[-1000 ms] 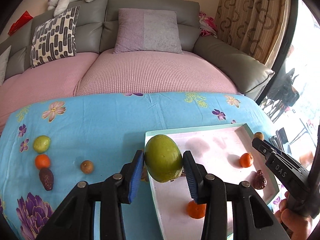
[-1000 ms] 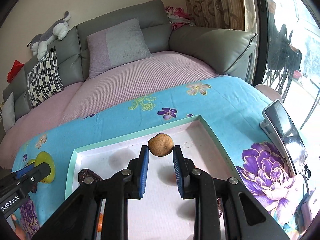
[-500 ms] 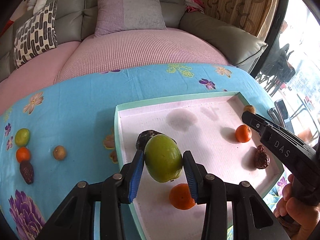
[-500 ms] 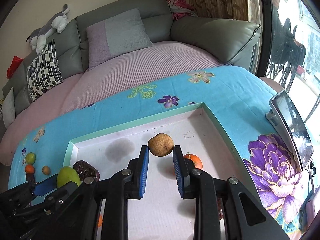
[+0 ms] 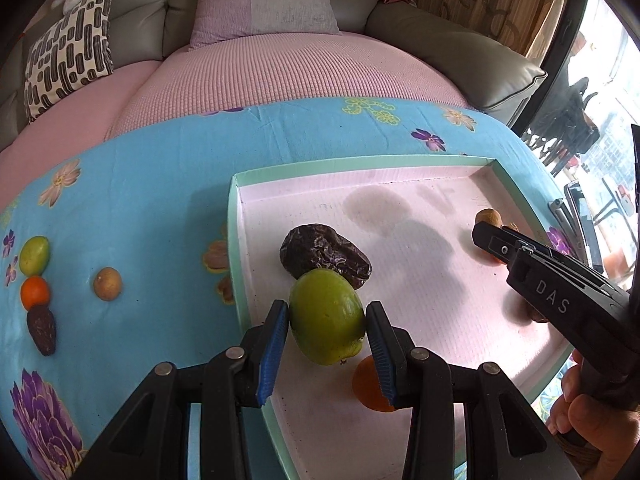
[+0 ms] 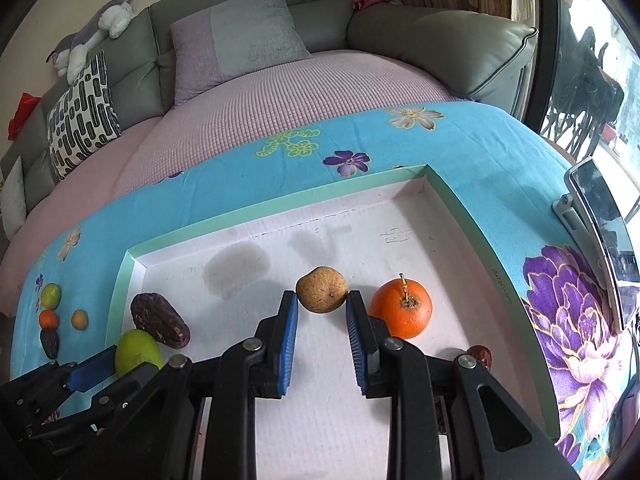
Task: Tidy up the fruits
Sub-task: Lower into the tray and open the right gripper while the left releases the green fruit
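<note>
My left gripper (image 5: 326,330) is shut on a green fruit (image 5: 327,322), held over the near left part of the mint-rimmed tray (image 5: 320,168), just in front of a dark wrinkled date (image 5: 325,255). An orange (image 5: 370,390) lies below, partly hidden by the right finger. My right gripper (image 6: 322,312) is shut on a small brown round fruit (image 6: 321,289) low over the tray floor (image 6: 320,360), beside an orange (image 6: 402,308). The right wrist view also shows the green fruit (image 6: 138,352), the date (image 6: 160,325) and another small date (image 6: 480,354).
On the blue flowered cloth (image 5: 140,200), left of the tray, lie a green fruit (image 5: 35,255), a small orange (image 5: 35,292), a dark date (image 5: 42,332) and a brown round fruit (image 5: 107,283). A phone on a stand (image 6: 600,224) sits right of the tray. A sofa (image 6: 280,80) lies behind.
Both grippers have come lower and closer to the tray, each still holding its fruit. The left gripper moved right from the tray's left edge to over its floor.
</note>
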